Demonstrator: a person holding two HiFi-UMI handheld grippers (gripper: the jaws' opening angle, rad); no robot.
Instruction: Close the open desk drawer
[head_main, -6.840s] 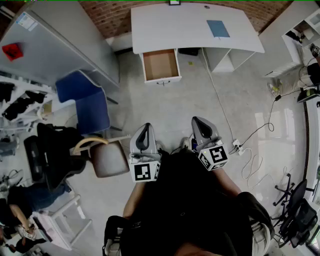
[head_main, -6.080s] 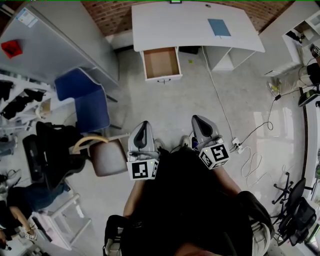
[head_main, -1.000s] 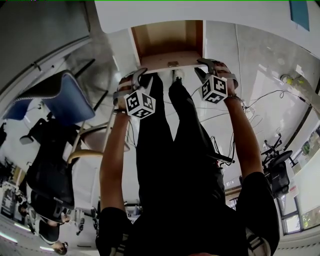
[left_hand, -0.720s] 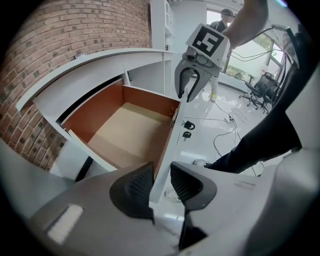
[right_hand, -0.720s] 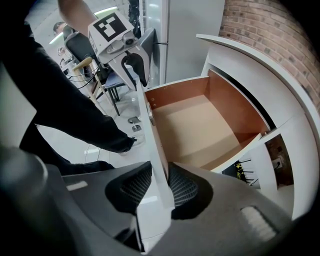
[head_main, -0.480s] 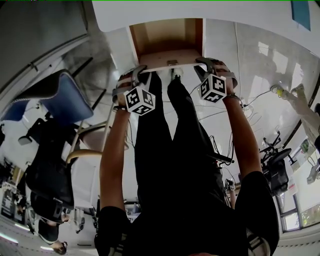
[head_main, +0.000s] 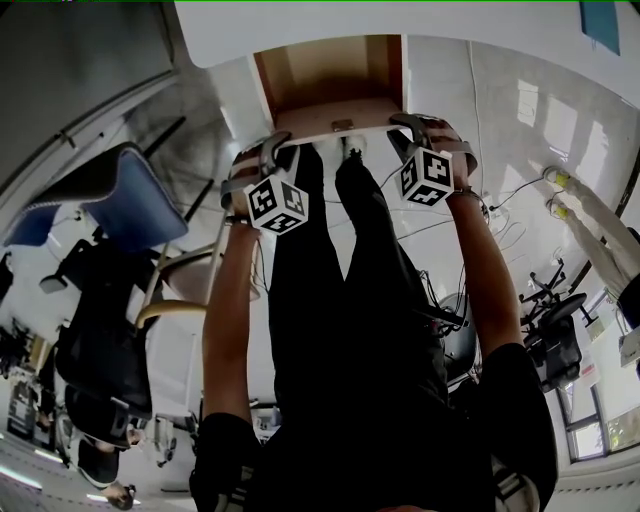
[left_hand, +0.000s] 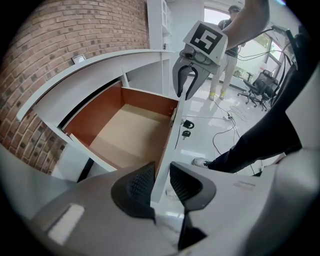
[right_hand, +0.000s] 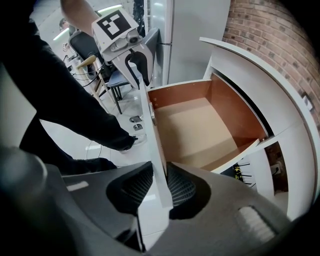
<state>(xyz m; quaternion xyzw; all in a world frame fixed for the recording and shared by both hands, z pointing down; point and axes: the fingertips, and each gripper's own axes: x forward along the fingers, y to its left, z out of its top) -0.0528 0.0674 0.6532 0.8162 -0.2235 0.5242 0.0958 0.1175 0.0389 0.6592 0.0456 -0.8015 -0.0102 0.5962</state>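
**Both jaws are pinching the drawer's white front**

Jaws of the left gripper (left_hand: 161, 176) are squeezing the top edge of the drawer front (left_hand: 169, 140). One bumpy pad is pressing on each side of the thin white board. They are standing only as far apart as the board is thick, and they have just been closing onto it.

Jaws of the right gripper (right_hand: 160, 186) are doing the same thing further along the same board. They too have just been closing, and the board is sitting tight between the two pads.

In the head view, the left gripper is holding near the left end of the front and the right gripper near the right end. Both are pointing steeply down, because the person is standing right over the drawer and reaching down to it. Holding both ends is probably helping the drawer to go in straight and not twist or jam.

Further out, the drawer (head_main: 335, 75) is sticking well out from under the white desk (head_main: 300, 18), with its brown wooden inside showing. So the closing is not yet done.

The person's legs (head_main: 340, 260) are standing just in front of the drawer. Next, both hands will likely be needing to push evenly toward the desk.
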